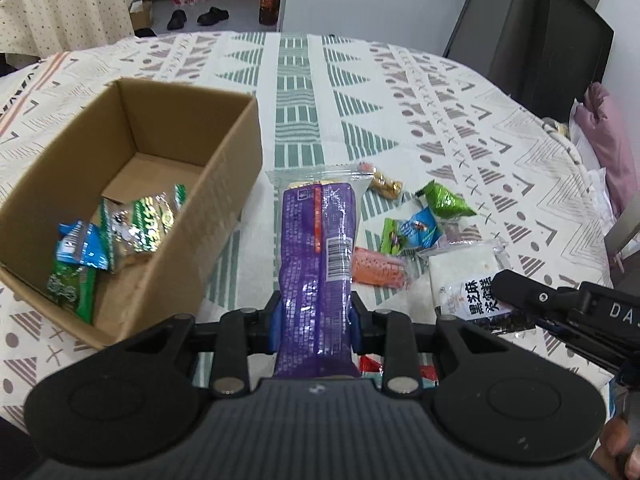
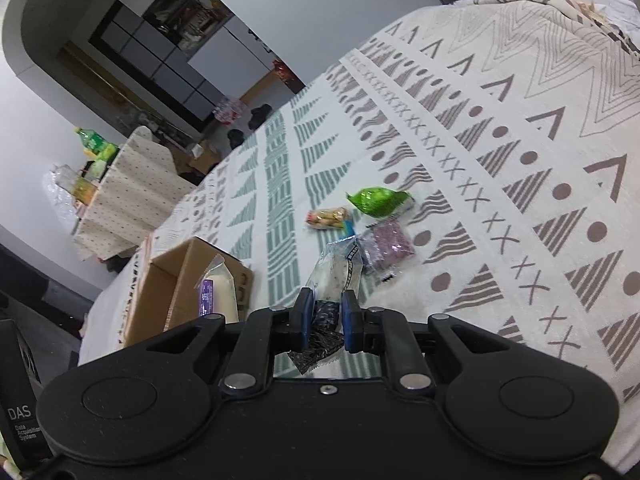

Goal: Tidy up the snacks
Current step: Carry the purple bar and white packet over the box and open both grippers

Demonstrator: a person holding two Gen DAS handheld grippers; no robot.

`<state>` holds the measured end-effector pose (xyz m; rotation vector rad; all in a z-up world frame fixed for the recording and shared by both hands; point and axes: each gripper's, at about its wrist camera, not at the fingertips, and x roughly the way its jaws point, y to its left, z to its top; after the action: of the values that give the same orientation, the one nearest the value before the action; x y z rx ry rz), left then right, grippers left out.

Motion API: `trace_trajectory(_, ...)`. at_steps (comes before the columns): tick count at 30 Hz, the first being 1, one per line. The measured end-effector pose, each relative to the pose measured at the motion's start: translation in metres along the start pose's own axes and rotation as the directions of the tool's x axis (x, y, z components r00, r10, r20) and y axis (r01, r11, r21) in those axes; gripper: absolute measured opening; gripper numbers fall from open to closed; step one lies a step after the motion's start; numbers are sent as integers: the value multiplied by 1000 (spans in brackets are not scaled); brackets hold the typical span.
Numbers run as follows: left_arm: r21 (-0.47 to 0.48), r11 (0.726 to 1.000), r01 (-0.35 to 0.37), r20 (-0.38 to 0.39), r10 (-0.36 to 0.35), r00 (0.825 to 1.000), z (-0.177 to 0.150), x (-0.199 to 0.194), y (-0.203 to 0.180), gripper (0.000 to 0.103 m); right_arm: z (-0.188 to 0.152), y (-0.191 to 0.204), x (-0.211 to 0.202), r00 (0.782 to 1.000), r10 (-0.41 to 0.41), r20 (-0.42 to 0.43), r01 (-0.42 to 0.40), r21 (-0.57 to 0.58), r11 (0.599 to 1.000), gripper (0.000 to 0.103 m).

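My left gripper [image 1: 316, 314] is shut on a long purple snack pack [image 1: 316, 256], pressed between the blue pads and pointing away from me, lifted above the patterned tablecloth [image 1: 304, 80]. An open cardboard box [image 1: 236, 152] stands just left of it, with green and blue packets [image 1: 120, 236] inside. My right gripper [image 2: 325, 322] is shut on the end of a clear sesame snack packet [image 2: 340, 270]. The left wrist view shows that packet [image 1: 460, 268] at the right gripper [image 1: 506, 286]. The purple pack [image 2: 212, 294] shows beside the box [image 2: 160, 296].
Loose snacks lie on the cloth right of the box: a gold candy [image 1: 386, 186], a green packet [image 1: 444, 200], a blue-green packet [image 1: 412, 232] and an orange pack [image 1: 378, 272]. A purple glittery packet [image 2: 390, 246] lies beyond the right gripper. A dark monitor [image 1: 540, 32] stands past the table's far right edge.
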<state>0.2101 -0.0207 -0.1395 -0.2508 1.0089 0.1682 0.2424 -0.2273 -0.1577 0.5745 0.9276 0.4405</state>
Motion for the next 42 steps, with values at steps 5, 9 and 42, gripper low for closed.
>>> trace_trajectory(5,-2,1000,-7,27,7,1000,4,-15,1,30,4,11,-5,999,49,22,-48,-18,999,15)
trace_trajectory(9,-8,1000,-12,52,13,999,8,-29,6,30,7,20,-8,996,76,38,-75,-31,997,15)
trace_trajectory(42,-73,996,53,142,-42,989,42,-69,93,30,6,131,6,985,125,121,-105,-161,981,15)
